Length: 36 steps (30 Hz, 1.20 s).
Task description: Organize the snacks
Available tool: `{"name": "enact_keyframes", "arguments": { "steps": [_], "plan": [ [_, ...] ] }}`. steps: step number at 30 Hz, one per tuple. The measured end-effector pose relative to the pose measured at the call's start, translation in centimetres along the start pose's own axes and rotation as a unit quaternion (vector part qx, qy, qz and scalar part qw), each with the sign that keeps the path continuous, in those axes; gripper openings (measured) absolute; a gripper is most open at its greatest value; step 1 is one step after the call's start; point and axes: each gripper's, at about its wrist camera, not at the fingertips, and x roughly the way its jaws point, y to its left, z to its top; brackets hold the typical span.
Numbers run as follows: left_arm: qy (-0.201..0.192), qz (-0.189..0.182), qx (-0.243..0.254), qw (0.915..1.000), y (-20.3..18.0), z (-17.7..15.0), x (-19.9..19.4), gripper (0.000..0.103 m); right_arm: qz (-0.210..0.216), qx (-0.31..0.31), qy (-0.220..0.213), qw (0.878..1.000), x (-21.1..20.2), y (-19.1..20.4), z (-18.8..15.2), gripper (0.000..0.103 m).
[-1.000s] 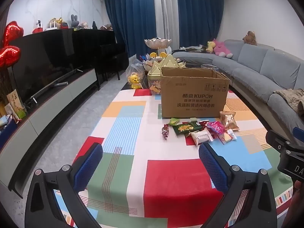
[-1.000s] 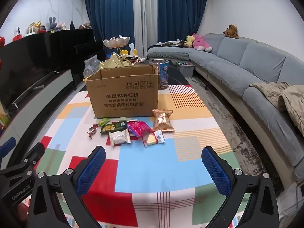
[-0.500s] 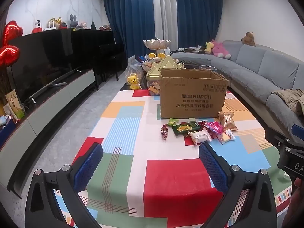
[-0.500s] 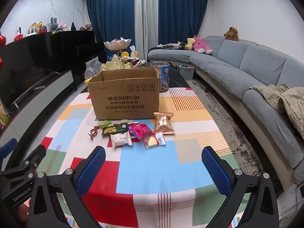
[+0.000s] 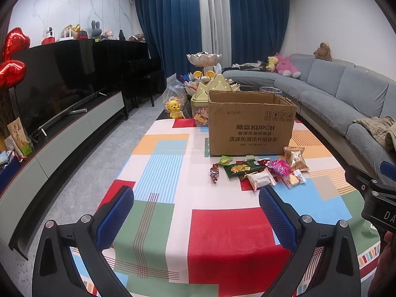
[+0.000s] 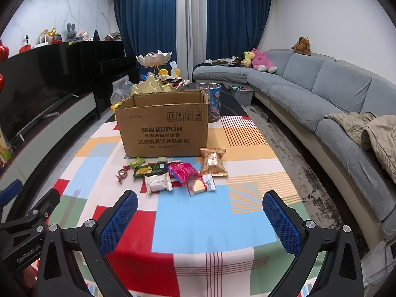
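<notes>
Snack packets (image 6: 173, 173) lie scattered on the patchwork tablecloth (image 6: 212, 225), just in front of the open cardboard box (image 6: 163, 126) (KUPOH printed on its side). Left gripper (image 5: 195, 212) and right gripper (image 6: 200, 210) both hover above the near edge, spread wide and holding nothing.

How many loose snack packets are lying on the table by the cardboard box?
About 8, all in front of the cardboard box: twisted candy, small green packet, dark green chips pack, pale green one, white pastry, pink packet, clear cake wrapper, gold bag. Overlaps may hide more.
</notes>
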Motion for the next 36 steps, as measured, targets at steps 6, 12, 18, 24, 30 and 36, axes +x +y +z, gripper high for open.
{"name": "enact_keyframes", "arguments": {
  "steps": [6, 12, 18, 24, 30, 36],
  "plan": [
    [0.0, 0.0, 0.0, 1.0, 0.03, 0.03, -0.04, 0.103, 0.0, 0.0, -0.004, 1.0, -0.37, -0.05, 0.26, 0.103],
    [-0.001, -0.001, 0.0, 1.0, 0.02, -0.04, -0.05, 0.103, 0.0, 0.0, -0.005, 1.0, -0.44, -0.02, 0.28, 0.102],
    [0.001, -0.008, 0.0, 1.0, -0.05, 0.29, -0.16, 0.103, 0.0, 0.001, -0.008, 1.0, -0.49, -0.1, 0.28, 0.103],
    [0.0, -0.01, 0.001, 1.0, -0.13, 0.65, -0.47, 0.103, 0.0, 0.002, -0.01, 1.0, -0.65, -0.22, 0.35, 0.102],
    [0.0, -0.013, -0.001, 0.9999, -0.08, 0.61, -0.47, 0.103, -0.001, 0.002, -0.011, 1.0, -0.66, -0.14, 0.36, 0.103],
    [0.003, -0.015, -0.002, 0.9999, 0.05, 0.41, -0.12, 0.103, 0.0, 0.002, -0.011, 1.0, -0.67, -0.18, 0.38, 0.103]
  ]
}}
